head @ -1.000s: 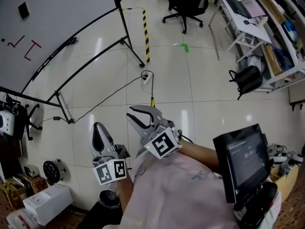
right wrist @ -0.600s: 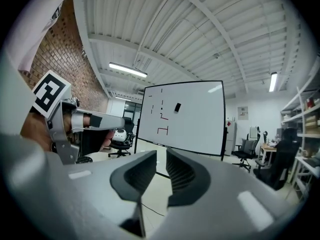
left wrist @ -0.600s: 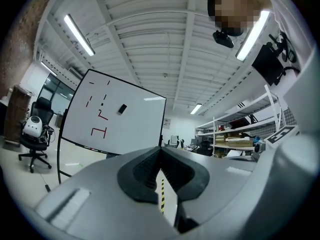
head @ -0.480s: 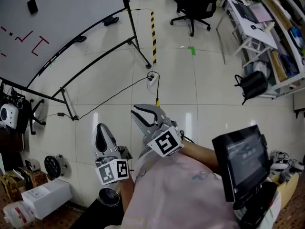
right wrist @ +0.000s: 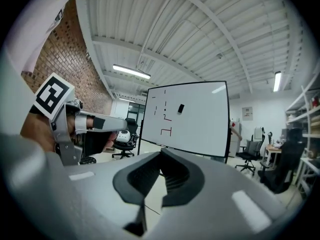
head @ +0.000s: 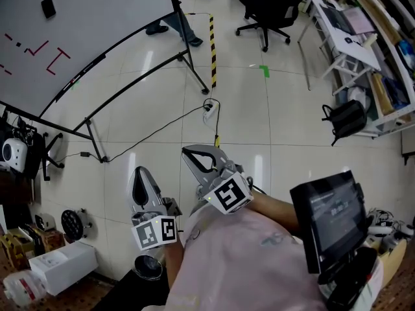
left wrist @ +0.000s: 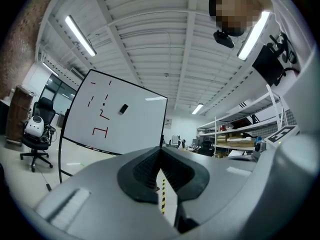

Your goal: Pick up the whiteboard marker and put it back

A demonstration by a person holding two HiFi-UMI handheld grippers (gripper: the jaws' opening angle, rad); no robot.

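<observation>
The whiteboard (head: 84, 18) stands on its frame at the upper left, with red marks and a black eraser (head: 48, 6) on it. I cannot make out a marker in any view. My left gripper (head: 139, 173) is held level over the floor, shut and empty. My right gripper (head: 189, 151) is beside it to the right, also shut with nothing in it. In the left gripper view the pads of the left gripper (left wrist: 160, 156) meet, with the whiteboard (left wrist: 117, 119) beyond. In the right gripper view the right gripper (right wrist: 160, 164) points toward the whiteboard (right wrist: 187, 116).
A power strip (head: 208, 111) and its cable lie on the tiled floor ahead. Yellow-black tape (head: 213, 44) runs up the floor. Office chairs (head: 269, 8), desks and shelves (head: 369, 50) fill the right. A person's feet (head: 175, 26) show behind the board. A screen (head: 324, 219) is mounted at my right.
The head view has shifted, so the whiteboard sits lower and further right in frame, and a person's feet have come into view behind it. Both grippers have stayed still and shut.
</observation>
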